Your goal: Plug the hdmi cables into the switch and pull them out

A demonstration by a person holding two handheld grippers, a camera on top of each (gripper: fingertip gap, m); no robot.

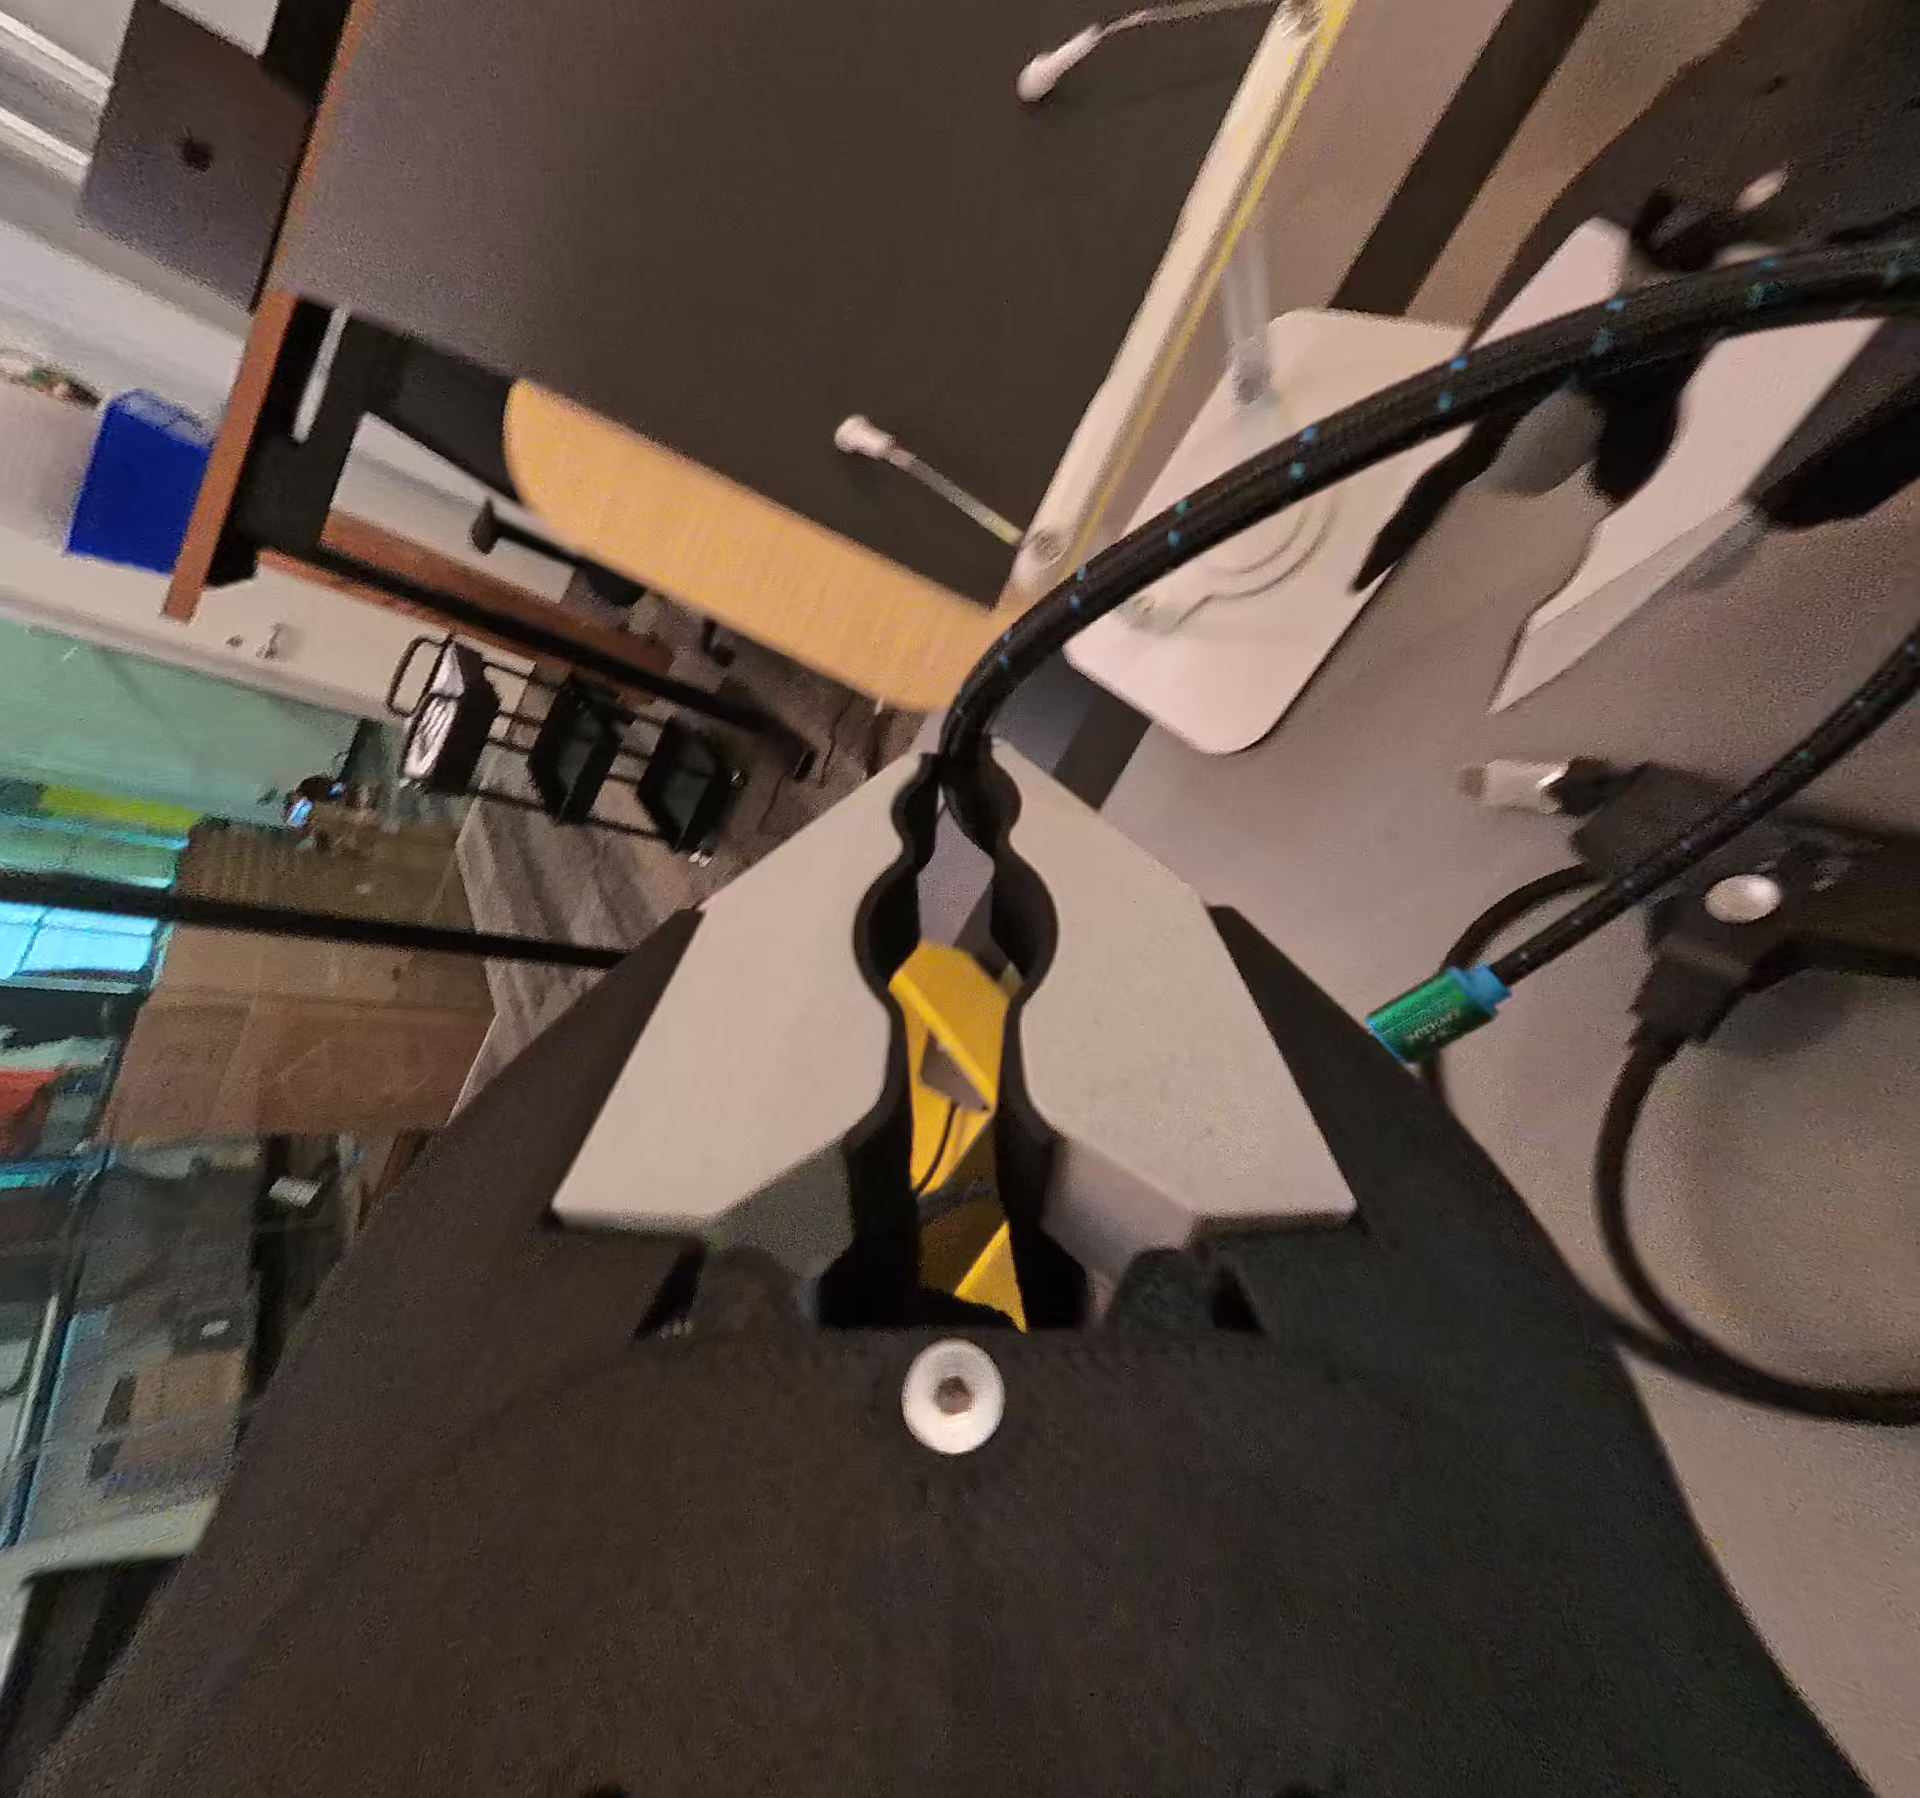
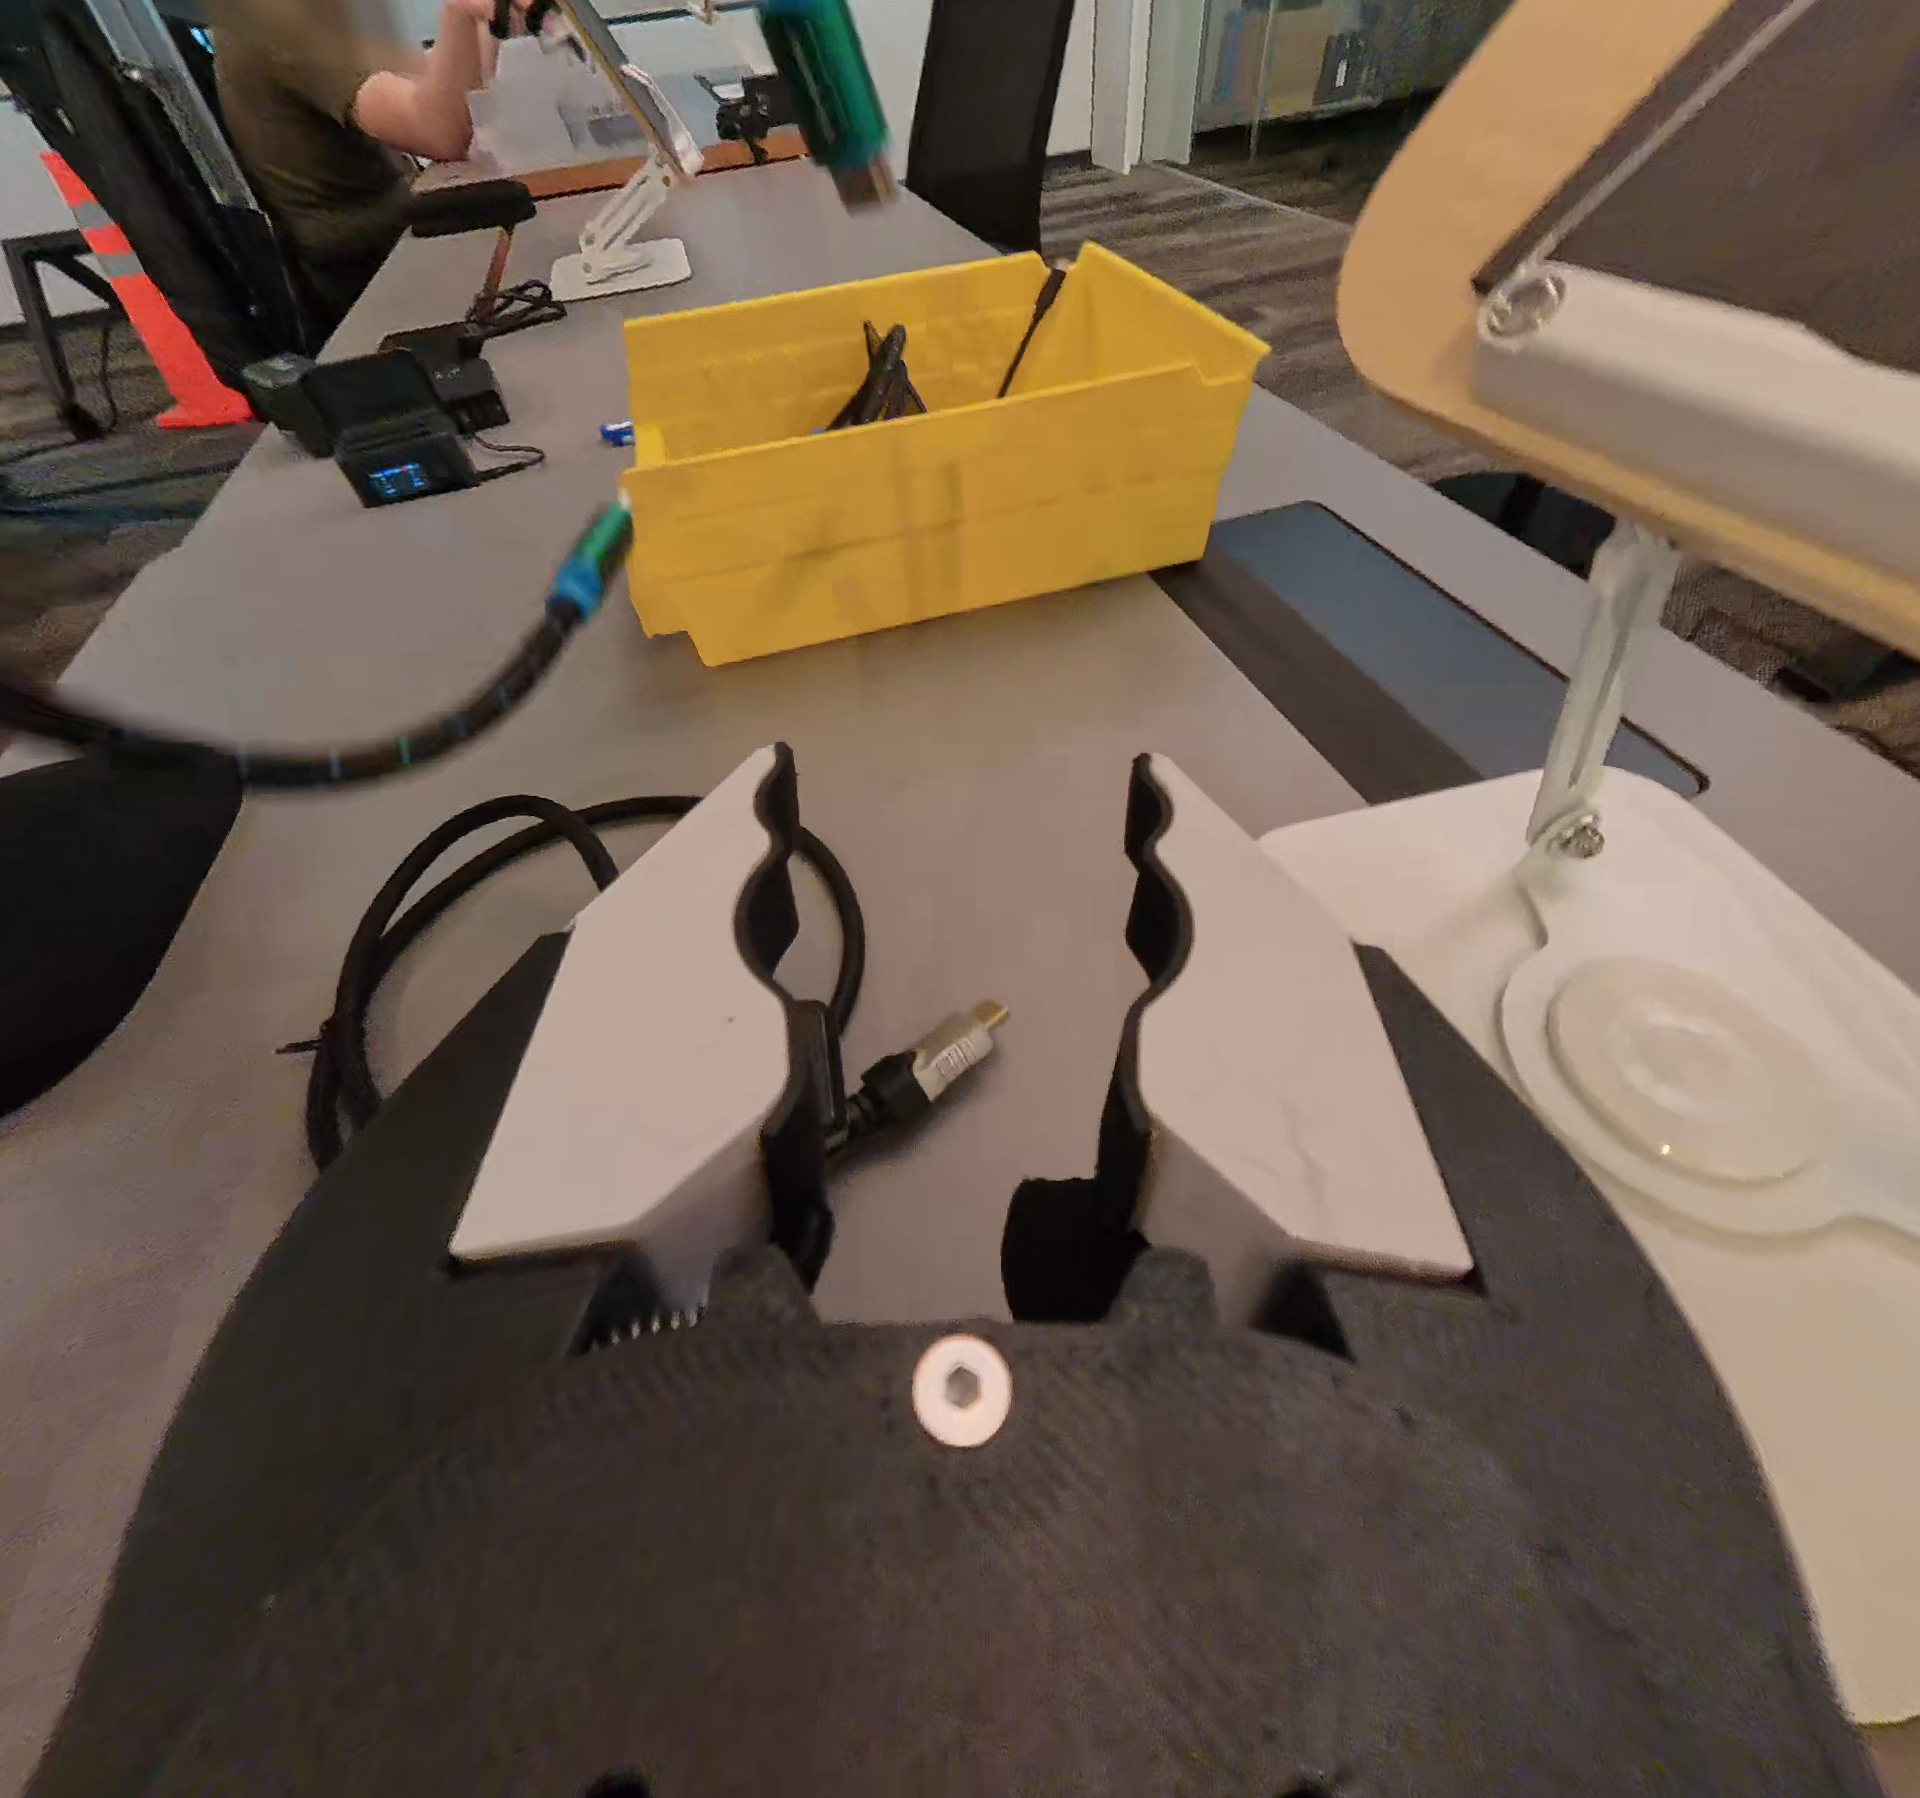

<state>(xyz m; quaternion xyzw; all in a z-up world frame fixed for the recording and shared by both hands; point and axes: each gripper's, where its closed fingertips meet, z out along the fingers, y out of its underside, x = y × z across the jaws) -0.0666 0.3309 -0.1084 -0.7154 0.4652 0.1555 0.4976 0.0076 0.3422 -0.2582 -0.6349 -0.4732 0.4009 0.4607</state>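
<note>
My left gripper is nearly closed, jaws pinching a braided cable at the tips. View is tilted and blurred. The cable is black with blue flecks and arcs up and off to the right. Yellow shows through the gap between my jaws, below the pinch; can't tell what it is. Right of my gripper, a green plug with blue collar hangs on a second braided run, above the grey table. Further right there is some black hardware, too blurred to name. I can't pick out the switch in either view.

My right gripper is wide open, holding nothing. Far left, a braided cable curves toward the yellow bin, its green plug just at the bin's left corner. Between my jaws a thin black cable lies looped on the table, its silver plug pointing up-right, untouched. Another green plug hangs in the air above the bin, blurred. The bin has dark cables inside. Far right, a white stand base sits on the table just beside my right finger.
</note>
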